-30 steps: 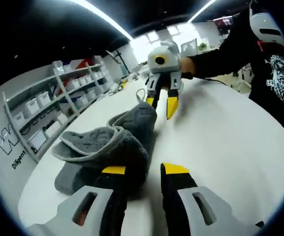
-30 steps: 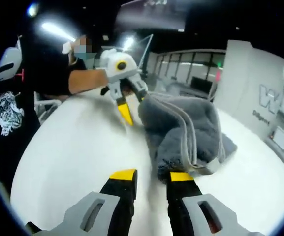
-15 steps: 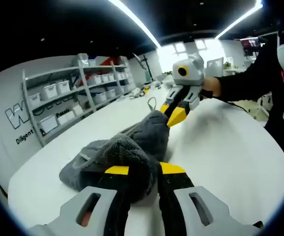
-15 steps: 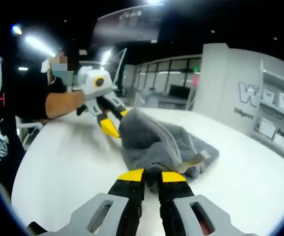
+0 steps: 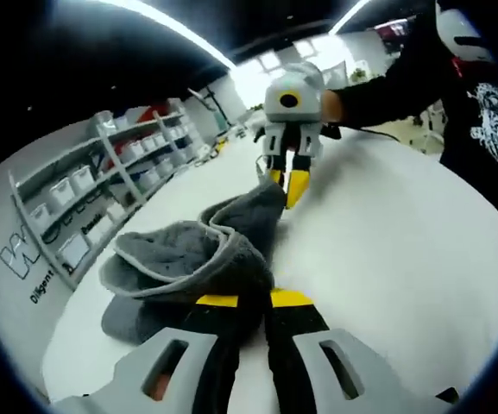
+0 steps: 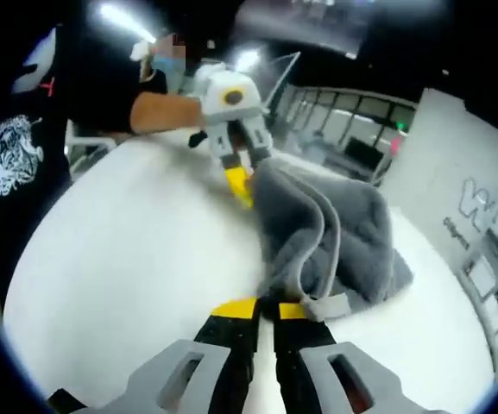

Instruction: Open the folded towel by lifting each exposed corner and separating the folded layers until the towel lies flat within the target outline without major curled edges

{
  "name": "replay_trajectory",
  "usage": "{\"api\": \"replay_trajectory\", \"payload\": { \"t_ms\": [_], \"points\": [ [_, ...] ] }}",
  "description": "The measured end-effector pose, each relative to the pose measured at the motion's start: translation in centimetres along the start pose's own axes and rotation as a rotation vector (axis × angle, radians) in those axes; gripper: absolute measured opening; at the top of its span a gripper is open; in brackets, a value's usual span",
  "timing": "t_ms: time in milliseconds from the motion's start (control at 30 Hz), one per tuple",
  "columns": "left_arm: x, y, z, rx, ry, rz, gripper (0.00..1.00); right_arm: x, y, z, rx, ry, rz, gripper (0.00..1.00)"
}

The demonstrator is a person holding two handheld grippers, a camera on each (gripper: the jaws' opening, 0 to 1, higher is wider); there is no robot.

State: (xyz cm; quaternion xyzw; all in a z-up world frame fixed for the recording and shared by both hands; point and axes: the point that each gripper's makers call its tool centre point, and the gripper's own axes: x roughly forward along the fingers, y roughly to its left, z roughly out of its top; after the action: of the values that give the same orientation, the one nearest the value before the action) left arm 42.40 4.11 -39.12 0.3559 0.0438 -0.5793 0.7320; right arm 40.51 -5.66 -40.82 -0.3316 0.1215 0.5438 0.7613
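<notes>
Compared with half a second ago, the gray towel point(image 5: 198, 259) sags lower between the grippers, its folds spread wider over the white counter point(image 5: 387, 250). Left gripper point(image 5: 255, 299): jaws closed on one towel corner. Right gripper point(image 6: 258, 308): jaws closed on the opposite corner, beside the towel's label.

Wall point(image 5: 24, 259) behind shelves: big letter "W", rest cut off; below it a smaller word starting "Dilig…", rest unreadable. Same wall point(image 6: 482, 207) in right gripper view: "W" again, small line under it too blurred. Black shirt point(image 5: 494, 121): white graphic print, no legible words.
</notes>
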Motion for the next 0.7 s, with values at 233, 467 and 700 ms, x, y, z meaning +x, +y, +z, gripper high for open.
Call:
{"api": "replay_trajectory", "payload": {
  "t_ms": [233,467,700],
  "points": [
    [0.0,-0.5,-0.4,0.034,0.044,-0.018,0.09,-0.2,0.6,-0.7,-0.031,0.037,0.015,0.1],
    [-0.6,-0.9,-0.7,0.058,0.077,-0.028,0.1,-1.1,0.7,-1.1,-0.041,0.062,0.01,0.11],
    [-1.2,-1.3,-1.0,0.08,0.114,-0.037,0.12,-1.9,1.7,-1.3,-0.054,0.089,0.034,0.12]
  ]
}}
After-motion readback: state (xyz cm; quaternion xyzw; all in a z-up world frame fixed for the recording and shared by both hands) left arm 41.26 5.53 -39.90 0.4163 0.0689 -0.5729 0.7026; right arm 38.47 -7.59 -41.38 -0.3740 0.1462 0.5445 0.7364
